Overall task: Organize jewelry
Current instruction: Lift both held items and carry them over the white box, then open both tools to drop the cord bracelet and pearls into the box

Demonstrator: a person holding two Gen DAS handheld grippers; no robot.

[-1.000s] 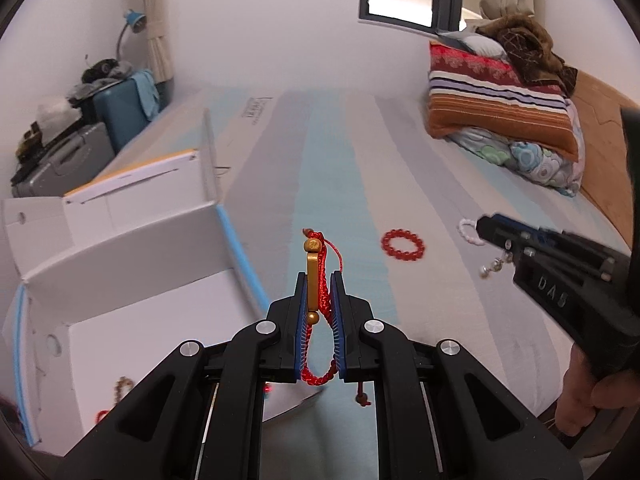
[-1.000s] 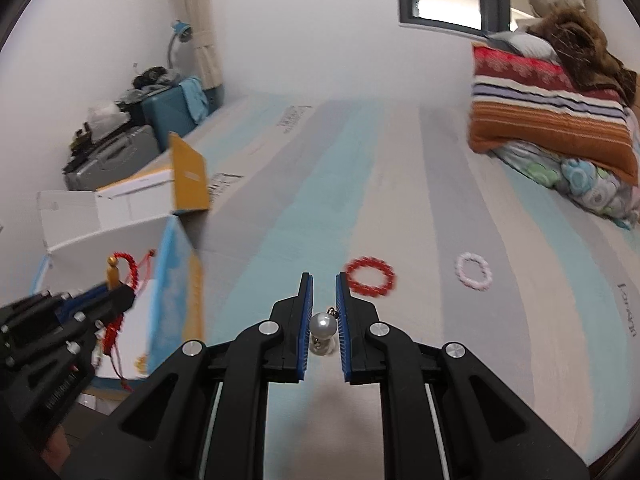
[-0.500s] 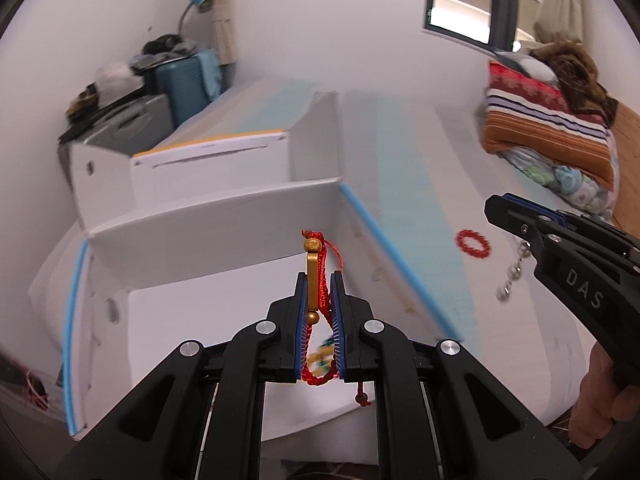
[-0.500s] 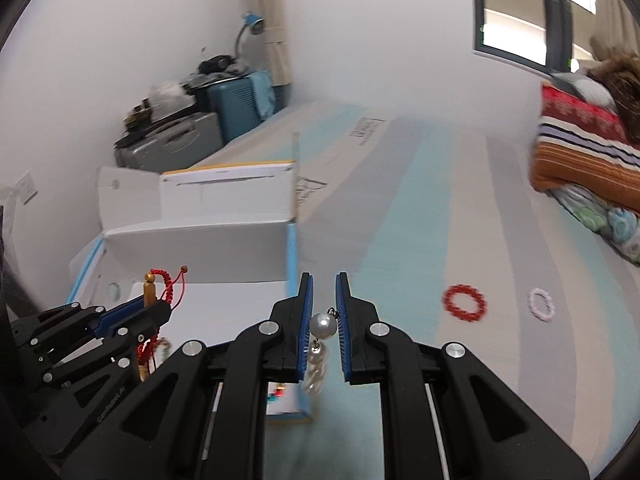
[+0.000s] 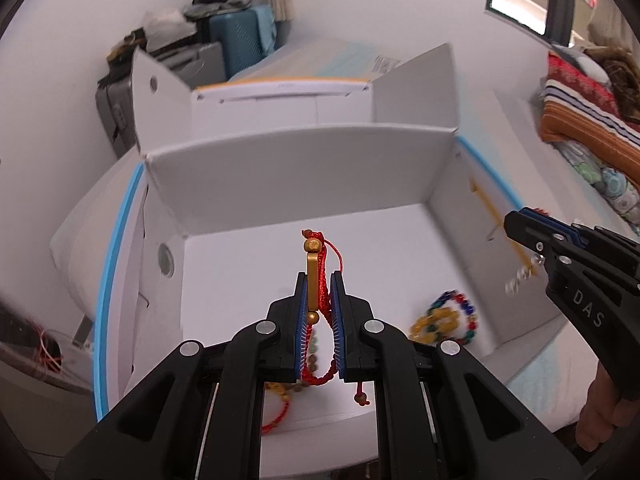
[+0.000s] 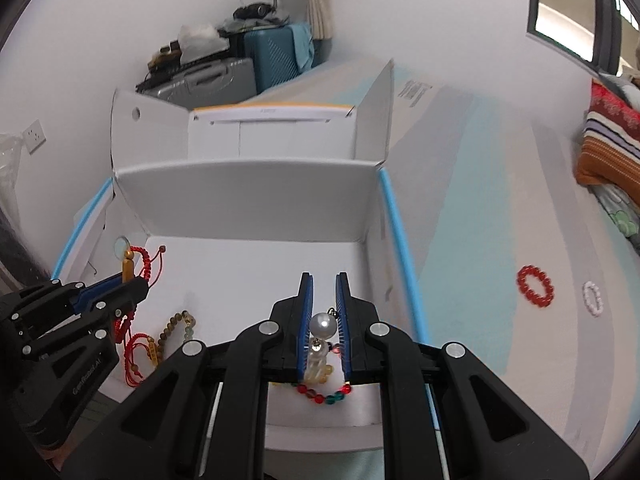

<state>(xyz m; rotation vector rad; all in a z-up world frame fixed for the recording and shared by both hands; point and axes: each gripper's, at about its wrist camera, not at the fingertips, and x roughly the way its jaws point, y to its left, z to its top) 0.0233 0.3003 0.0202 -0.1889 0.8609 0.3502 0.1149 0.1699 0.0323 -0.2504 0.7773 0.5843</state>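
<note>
Both grippers hang over the open white cardboard box (image 5: 304,184) with blue-edged sides, which sits on the striped bed (image 6: 472,168). The left gripper (image 5: 319,312) is pressed together on a red woven cord bracelet with a gold bar charm (image 5: 316,276); the charm stands upright above the fingertips, and the cord's loop hangs down behind them with a knotted tail. The right gripper (image 6: 323,320) pinches a pearl drop earring (image 6: 322,324) by its round white bead, the rest dangling below between the fingers (in the left wrist view it shows only as a blurred chain).

On the box floor lie a multicoloured glass-bead bracelet (image 5: 460,312) with a yellow bead bracelet (image 5: 434,322) touching it, plus a brown wooden-bead bracelet (image 6: 174,326) near the left gripper. Out on the bed, well apart from the box, a red bead bracelet (image 6: 535,285) lies just beside a white bead bracelet (image 6: 593,298).
</note>
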